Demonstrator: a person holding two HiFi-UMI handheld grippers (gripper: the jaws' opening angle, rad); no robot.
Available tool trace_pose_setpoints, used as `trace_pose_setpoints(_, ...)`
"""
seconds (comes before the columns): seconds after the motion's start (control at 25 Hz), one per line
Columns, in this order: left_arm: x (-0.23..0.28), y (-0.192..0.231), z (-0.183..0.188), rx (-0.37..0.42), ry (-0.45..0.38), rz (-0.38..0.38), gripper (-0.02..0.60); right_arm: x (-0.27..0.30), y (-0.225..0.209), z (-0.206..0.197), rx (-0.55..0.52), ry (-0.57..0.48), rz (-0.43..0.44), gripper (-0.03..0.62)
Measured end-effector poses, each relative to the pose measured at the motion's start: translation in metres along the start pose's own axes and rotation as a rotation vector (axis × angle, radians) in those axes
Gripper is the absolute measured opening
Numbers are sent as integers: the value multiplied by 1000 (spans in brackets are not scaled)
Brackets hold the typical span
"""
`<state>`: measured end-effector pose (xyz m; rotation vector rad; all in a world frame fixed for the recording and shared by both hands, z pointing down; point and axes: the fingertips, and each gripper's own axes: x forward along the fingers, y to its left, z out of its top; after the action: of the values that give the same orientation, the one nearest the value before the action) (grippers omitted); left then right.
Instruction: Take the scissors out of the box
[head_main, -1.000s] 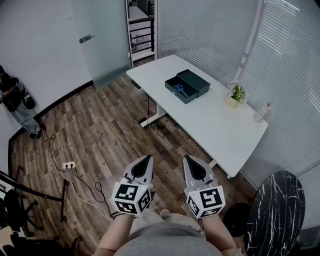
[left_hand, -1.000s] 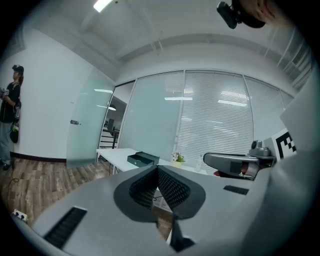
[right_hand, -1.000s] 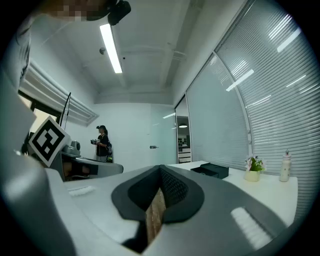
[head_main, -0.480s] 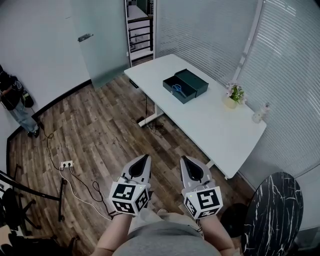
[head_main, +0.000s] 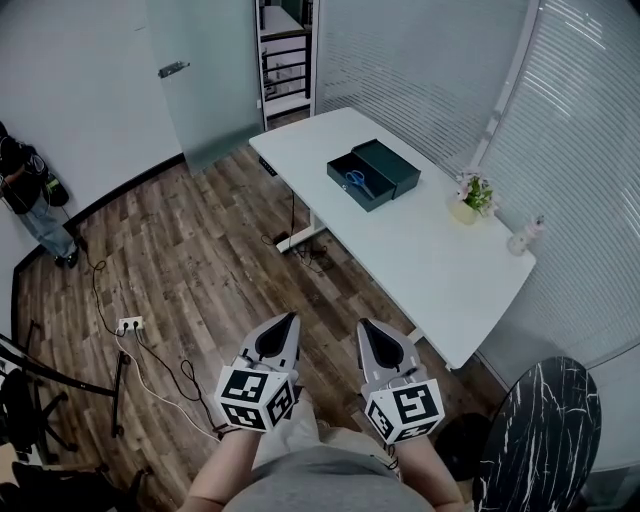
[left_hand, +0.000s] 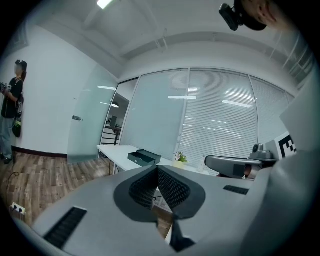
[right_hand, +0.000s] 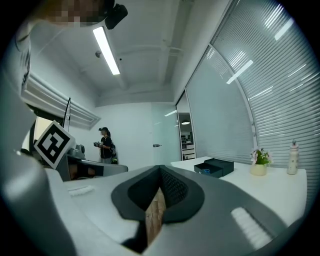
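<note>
Person (head_main: 30, 200): stands at the far left by the white wall, well apart from the desk.
Socket strip (head_main: 130, 324): on the wood floor, left of the grippers, with cables running from it.
Door (head_main: 200, 80): frosted glass, in the back wall, left of the desk.
Left gripper (head_main: 290, 320): held low in front of the body over the floor, pointing toward the desk. Its own view shows the jaws together at the tips (left_hand: 157, 167) with nothing between them.
Right gripper (head_main: 366, 326): just beside the left one, roughly parallel to it, also over the floor. Its own view shows the jaws closed (right_hand: 160, 169); nothing is held, and only floor shows through the slit behind the tips.
Desk (head_main: 420, 260): white, long, standing along the blinds; well apart from both grippers.
Box (head_main: 373, 172): dark green, open, on the far part of the desk, its lid folded back on the far-right side. Seen ahead in both gripper views (left_hand: 144, 158) (right_hand: 214, 167).
Scissors (head_main: 357, 180): blue handles, lying inside the open half of the box; neither gripper is near them.
Plant (head_main: 472, 195): small pot with flowers, on the desk right of the box.
Bottle (head_main: 525, 235): small and pale, near the desk's right end.
Round table (head_main: 545, 430): black, marbled top, at the lower right.
</note>
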<state>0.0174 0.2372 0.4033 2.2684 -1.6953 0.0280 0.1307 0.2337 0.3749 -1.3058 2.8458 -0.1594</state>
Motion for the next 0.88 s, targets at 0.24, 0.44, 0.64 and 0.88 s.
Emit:
trace_pose_setpoints(0.24, 19, 11, 3, -4, 6, 2, 5, 22, -10, -2, 3, -2, 13, 9)
trace_pose_setpoints(0.44, 50, 32, 12, -11, 0, 15, 5, 53, -27, 0, -4, -2, 18, 9)
trace_pose_setpoints(0.64, 89, 54, 28, -11, -6, 5, 5, 91, -47, 2, -20, 10, 9, 9)
trace_pose_setpoints(0.88, 144, 87, 37, -7, 1, -5, 5, 148, -76, 4, -40, 5, -5, 9)
